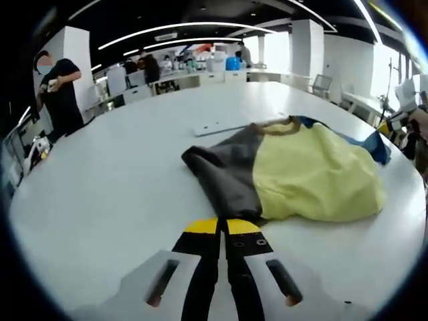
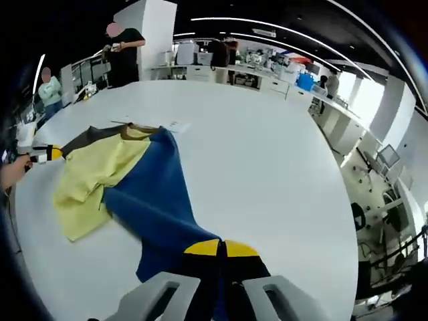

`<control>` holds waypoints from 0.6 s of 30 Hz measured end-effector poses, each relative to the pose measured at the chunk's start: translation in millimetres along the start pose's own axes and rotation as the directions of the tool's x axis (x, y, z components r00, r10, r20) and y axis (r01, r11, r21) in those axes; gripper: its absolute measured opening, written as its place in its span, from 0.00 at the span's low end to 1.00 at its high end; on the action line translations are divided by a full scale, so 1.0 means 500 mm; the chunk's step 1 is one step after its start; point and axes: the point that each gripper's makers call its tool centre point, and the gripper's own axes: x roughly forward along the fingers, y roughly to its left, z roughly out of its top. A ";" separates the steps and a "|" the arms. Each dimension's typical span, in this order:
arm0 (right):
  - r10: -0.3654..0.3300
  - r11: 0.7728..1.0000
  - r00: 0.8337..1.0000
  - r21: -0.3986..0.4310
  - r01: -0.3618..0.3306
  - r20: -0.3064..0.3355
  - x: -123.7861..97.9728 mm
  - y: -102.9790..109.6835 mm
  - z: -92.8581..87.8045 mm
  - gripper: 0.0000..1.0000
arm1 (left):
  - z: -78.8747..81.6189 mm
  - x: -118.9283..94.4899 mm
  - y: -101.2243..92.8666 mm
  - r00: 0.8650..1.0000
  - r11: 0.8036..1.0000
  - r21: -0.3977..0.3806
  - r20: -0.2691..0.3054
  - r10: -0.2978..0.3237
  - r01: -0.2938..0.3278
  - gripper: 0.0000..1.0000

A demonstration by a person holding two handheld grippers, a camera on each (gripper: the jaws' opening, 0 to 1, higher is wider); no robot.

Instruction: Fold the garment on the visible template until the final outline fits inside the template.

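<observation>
A garment with a yellow body (image 1: 314,170), a grey side (image 1: 224,167) and a blue side (image 1: 378,144) lies crumpled on the white table (image 1: 120,174). My left gripper (image 1: 221,226) has its yellow-tipped jaws shut on the edge of the grey side. My right gripper (image 2: 221,248) is shut on the end of the blue side (image 2: 157,200), which stretches from it toward the yellow part (image 2: 100,167). The left gripper (image 2: 48,154) also appears at the grey edge in the right gripper view. A thin white flat sheet (image 1: 221,127) lies just beyond the collar (image 1: 284,127).
The table's far edge (image 2: 321,134) curves round, with chairs and desks (image 2: 374,160) past it. People stand beyond the table (image 1: 59,90) (image 2: 124,50). A hand (image 2: 12,170) holds the left gripper. Bare tabletop spreads to the left of the garment (image 1: 100,200).
</observation>
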 end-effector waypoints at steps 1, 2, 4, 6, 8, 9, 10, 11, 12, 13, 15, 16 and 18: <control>-0.020 1.000 1.000 -0.017 0.020 -0.017 0.004 -0.010 -0.005 0.00 | -0.002 0.000 0.001 1.000 1.000 0.006 -0.006 0.002 -0.002 0.00; -0.028 0.999 0.999 -0.026 0.027 -0.026 0.007 -0.014 -0.007 0.00 | -0.003 0.000 0.003 1.000 1.000 0.008 -0.007 0.006 -0.005 0.00; -0.040 0.999 0.999 -0.022 0.039 -0.031 0.013 -0.025 -0.009 0.00 | -0.006 -0.001 0.009 1.000 1.000 0.000 -0.008 0.010 -0.010 0.00; -0.054 0.998 0.998 -0.015 0.053 -0.043 0.018 -0.037 -0.013 0.00 | -0.008 -0.002 0.011 1.000 1.000 -0.009 -0.010 0.010 -0.010 0.00; -0.096 0.994 0.994 -0.056 0.093 -0.061 0.017 -0.063 -0.018 0.00 | -0.010 -0.003 0.016 1.000 1.000 0.004 -0.019 0.020 -0.020 0.00; -0.097 0.994 0.993 -0.048 0.095 -0.064 0.019 -0.067 -0.019 0.00 | -0.011 -0.004 0.019 0.999 1.000 0.009 -0.021 0.025 -0.025 0.00; -0.095 0.995 0.993 -0.040 0.092 -0.063 0.019 -0.072 -0.018 0.00 | -0.013 -0.005 0.022 0.999 1.000 0.006 -0.023 0.025 -0.025 0.00; -0.094 0.995 0.993 -0.026 0.092 -0.068 0.018 -0.075 -0.020 0.00 | -0.012 -0.006 0.022 1.000 1.000 -0.004 -0.020 0.021 -0.021 0.00; -0.076 0.997 0.995 0.027 0.078 -0.065 0.015 -0.069 -0.021 0.00 | -0.011 -0.006 0.019 1.000 1.000 -0.007 -0.016 0.014 -0.014 0.00; -0.061 0.998 0.997 0.024 0.063 -0.052 0.012 -0.062 -0.016 0.00 | -0.012 -0.007 0.017 1.000 1.000 0.013 -0.020 0.014 -0.014 0.00; -0.028 0.999 0.999 0.041 0.029 -0.041 0.011 -0.042 -0.013 0.00 | -0.016 -0.006 0.016 0.999 0.999 0.042 -0.030 0.019 -0.018 0.00; -0.004 0.999 0.999 0.053 0.006 -0.034 0.011 -0.032 -0.011 0.00 | -0.016 -0.006 0.015 0.999 0.999 0.043 -0.032 0.019 -0.017 0.00; 0.012 0.995 1.000 0.095 -0.009 -0.024 0.010 -0.020 -0.006 0.00 | -0.014 -0.006 0.015 0.999 0.999 0.038 -0.029 0.021 -0.020 0.00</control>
